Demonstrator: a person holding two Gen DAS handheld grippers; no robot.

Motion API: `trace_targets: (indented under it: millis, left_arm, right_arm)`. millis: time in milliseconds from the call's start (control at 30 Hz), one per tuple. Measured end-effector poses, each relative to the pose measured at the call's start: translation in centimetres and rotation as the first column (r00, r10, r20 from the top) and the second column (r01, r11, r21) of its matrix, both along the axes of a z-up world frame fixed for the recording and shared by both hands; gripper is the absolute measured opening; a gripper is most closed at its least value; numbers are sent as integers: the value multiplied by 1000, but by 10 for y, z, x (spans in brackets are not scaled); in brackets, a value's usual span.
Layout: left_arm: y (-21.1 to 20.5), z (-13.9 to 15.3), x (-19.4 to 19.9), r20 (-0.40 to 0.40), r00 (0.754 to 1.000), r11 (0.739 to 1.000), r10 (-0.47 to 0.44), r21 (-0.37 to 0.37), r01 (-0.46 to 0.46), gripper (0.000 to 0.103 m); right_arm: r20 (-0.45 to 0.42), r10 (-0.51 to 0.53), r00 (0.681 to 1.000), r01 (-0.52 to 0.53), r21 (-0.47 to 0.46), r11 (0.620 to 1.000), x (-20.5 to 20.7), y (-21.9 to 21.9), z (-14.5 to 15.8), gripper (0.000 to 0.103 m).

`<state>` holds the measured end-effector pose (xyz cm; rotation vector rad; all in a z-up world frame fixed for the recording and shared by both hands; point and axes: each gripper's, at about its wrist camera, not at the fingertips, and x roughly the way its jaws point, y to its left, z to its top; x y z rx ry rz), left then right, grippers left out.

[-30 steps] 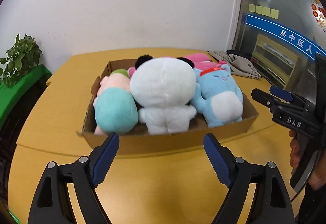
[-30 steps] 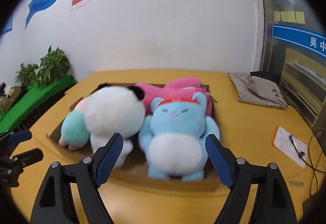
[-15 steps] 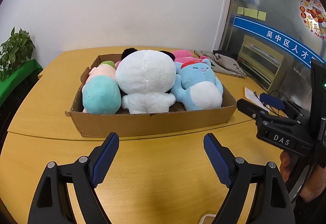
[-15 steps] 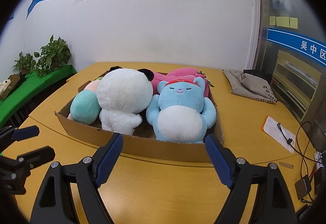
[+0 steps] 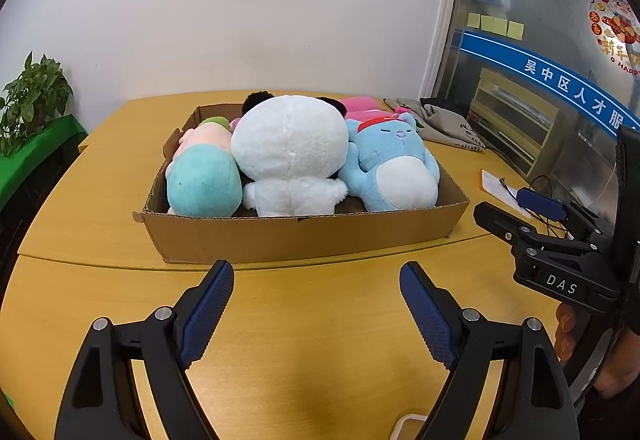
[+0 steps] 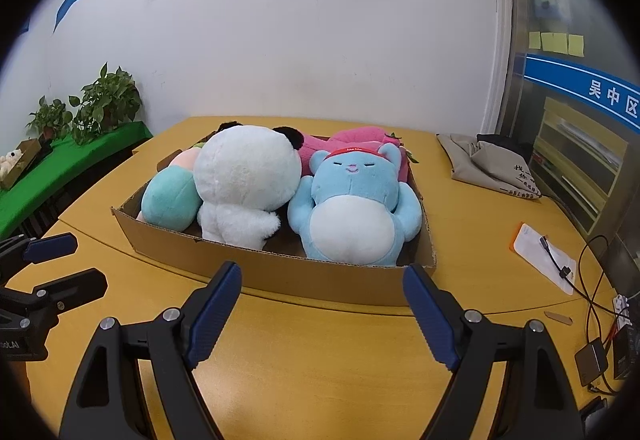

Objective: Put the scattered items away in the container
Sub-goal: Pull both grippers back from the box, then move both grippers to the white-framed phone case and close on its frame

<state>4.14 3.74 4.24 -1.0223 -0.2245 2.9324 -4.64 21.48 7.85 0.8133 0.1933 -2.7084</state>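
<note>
A shallow cardboard box [image 5: 304,236] [image 6: 320,276] sits on the yellow table and holds several plush toys: a white panda [image 5: 292,151] [image 6: 244,183], a blue bear [image 5: 392,171] [image 6: 352,207], a teal and pink toy [image 5: 200,179] [image 6: 172,195] and a pink toy [image 5: 360,105] [image 6: 352,137] at the back. My left gripper [image 5: 316,304] is open and empty, in front of the box's near wall. My right gripper [image 6: 322,304] is open and empty, also in front of the box. It shows at the right of the left wrist view [image 5: 520,215].
A grey cloth bag [image 6: 492,167] lies at the table's far right. A white card with a cable [image 6: 544,256] and wired devices [image 6: 596,356] lie at the right edge. Potted plants [image 6: 104,99] stand on a green shelf to the left.
Both grippers have drawn back from the box, which now looks smaller and farther away. Both stay open and empty.
</note>
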Motion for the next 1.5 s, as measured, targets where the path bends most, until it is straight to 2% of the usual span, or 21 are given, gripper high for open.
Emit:
trace_targets:
  millis: [700, 833, 933, 1000, 1133, 1200, 1300, 1333, 1433, 1500]
  left_arm:
    - [6, -4, 15, 19, 999, 1000, -31, -3, 31, 88]
    - [0, -8, 35, 32, 999, 1000, -25, -5, 25, 88]
    - [-5, -23, 53, 71, 997, 999, -34, -13, 35, 88]
    - [-7, -41, 65, 120, 992, 998, -50, -23, 53, 88]
    - [-7, -75, 93, 213, 969, 992, -125, 25, 122, 88]
    - [-1, -87, 105, 250, 954, 986, -165, 45, 159, 88]
    - [8, -97, 121, 292, 931, 975, -220, 71, 209, 88]
    - [11, -98, 126, 304, 922, 971, -237, 76, 225, 88]
    - [14, -99, 141, 332, 905, 964, -267, 75, 257, 88]
    - [12, -99, 149, 340, 902, 964, -265, 74, 255, 88]
  right_arm:
    - [12, -7, 1000, 7, -14, 1000, 9, 10, 2, 83]
    - [10, 32, 999, -32, -23, 999, 19, 8, 1, 83]
    - [7, 97, 995, -97, -20, 995, 37, 11, -7, 83]
    - [44, 196, 980, -195, -18, 981, 53, 15, -20, 83]
    - [180, 391, 903, -400, 15, 917, 85, 25, -63, 83]
    - [231, 429, 873, -453, 59, 890, 95, 21, -82, 81]
    - [294, 471, 832, -510, 72, 857, 104, 10, -103, 77]
    - [303, 478, 824, -520, 72, 851, 105, 7, -106, 72]
    - [331, 485, 809, -538, 85, 839, 105, -4, -121, 53]
    - [365, 479, 798, -545, 100, 832, 103, -10, -132, 31]
